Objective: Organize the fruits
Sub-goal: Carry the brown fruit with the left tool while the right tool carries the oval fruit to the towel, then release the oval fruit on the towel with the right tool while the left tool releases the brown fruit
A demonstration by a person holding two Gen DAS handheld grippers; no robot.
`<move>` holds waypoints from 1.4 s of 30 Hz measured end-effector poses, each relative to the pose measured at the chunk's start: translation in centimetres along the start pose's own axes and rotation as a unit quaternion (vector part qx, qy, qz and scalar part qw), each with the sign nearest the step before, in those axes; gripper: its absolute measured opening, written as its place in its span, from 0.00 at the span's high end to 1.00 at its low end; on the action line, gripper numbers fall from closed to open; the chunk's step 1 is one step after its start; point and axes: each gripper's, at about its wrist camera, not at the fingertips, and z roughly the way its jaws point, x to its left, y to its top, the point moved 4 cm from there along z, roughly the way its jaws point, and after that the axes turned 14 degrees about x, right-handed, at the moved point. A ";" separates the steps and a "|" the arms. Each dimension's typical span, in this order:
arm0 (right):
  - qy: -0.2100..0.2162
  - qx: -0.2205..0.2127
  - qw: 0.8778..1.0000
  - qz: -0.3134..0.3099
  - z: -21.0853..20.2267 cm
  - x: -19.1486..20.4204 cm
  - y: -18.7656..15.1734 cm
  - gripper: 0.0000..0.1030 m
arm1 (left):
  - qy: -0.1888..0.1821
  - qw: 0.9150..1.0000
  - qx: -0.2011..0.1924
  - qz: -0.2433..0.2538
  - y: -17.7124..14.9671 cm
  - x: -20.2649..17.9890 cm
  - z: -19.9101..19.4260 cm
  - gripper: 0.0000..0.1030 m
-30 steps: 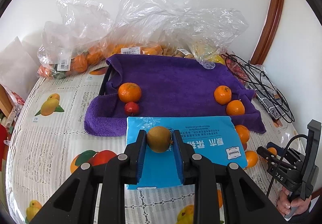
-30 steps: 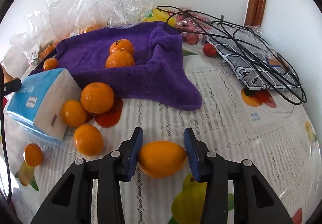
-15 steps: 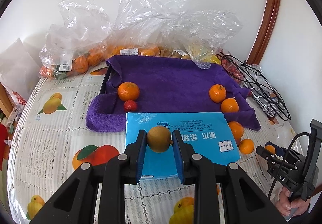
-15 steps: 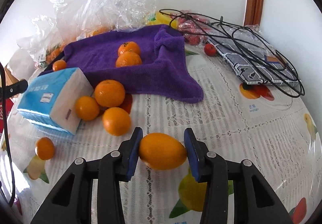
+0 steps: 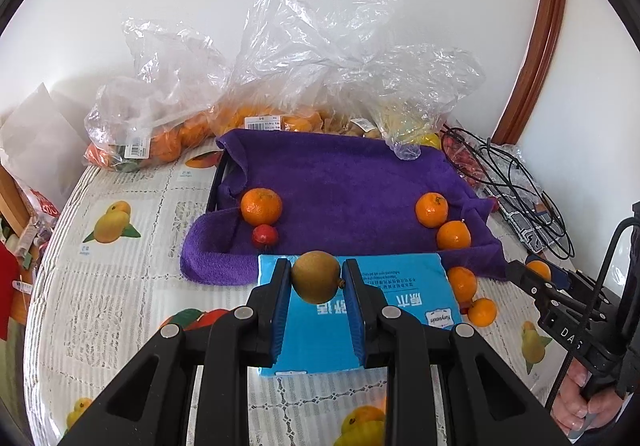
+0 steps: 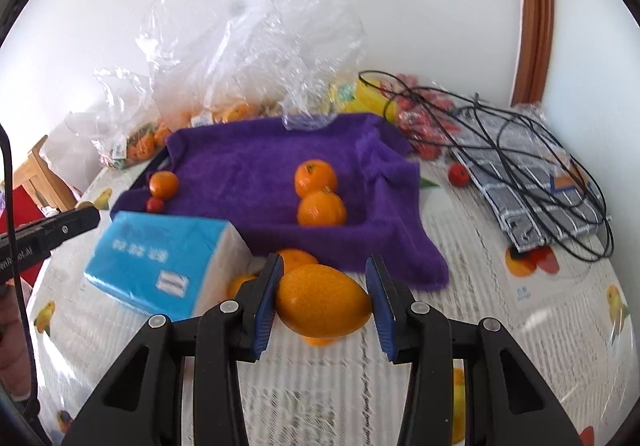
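While both grippers are carrying fruit above the table, the step in hand appears to be delivery onto the purple towel, which is lying over a dark tray. The left gripper is keeping its jaws clamped on a small brown fruit, hanging over the blue tissue pack. The right gripper is holding its jaws clamped on an oval orange fruit, just short of the towel's near edge. To do this well, each fruit should be carried clear over the raised towel edge, lowered until it is resting on the cloth, and only then released, placed beside like fruit: two oranges are sitting together at one side, another orange with a small red fruit at the other. The tissue pack is standing directly in the left gripper's path, and loose oranges are lying beside it. Plastic bags of fruit are crowding the far side, and black cables are sprawling to the right.
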 end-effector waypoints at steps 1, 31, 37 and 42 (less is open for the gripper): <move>0.002 -0.004 1.000 -0.003 -0.1 0.3 0.7 0.59 | 0.001 1.000 -0.002 0.000 0.3 0.0 0.0 0.76; 0.041 -0.004 0.999 0.012 7.2 1.9 7.3 0.59 | -0.005 0.999 0.009 -0.039 3.9 3.8 4.7 0.76; 0.037 0.006 0.999 0.002 8.1 2.2 6.8 0.59 | -0.003 0.999 0.011 -0.038 3.9 3.7 5.2 0.76; 0.034 0.010 0.999 -0.003 8.5 2.3 6.3 0.59 | -0.007 0.999 0.009 -0.041 3.9 3.8 5.2 0.76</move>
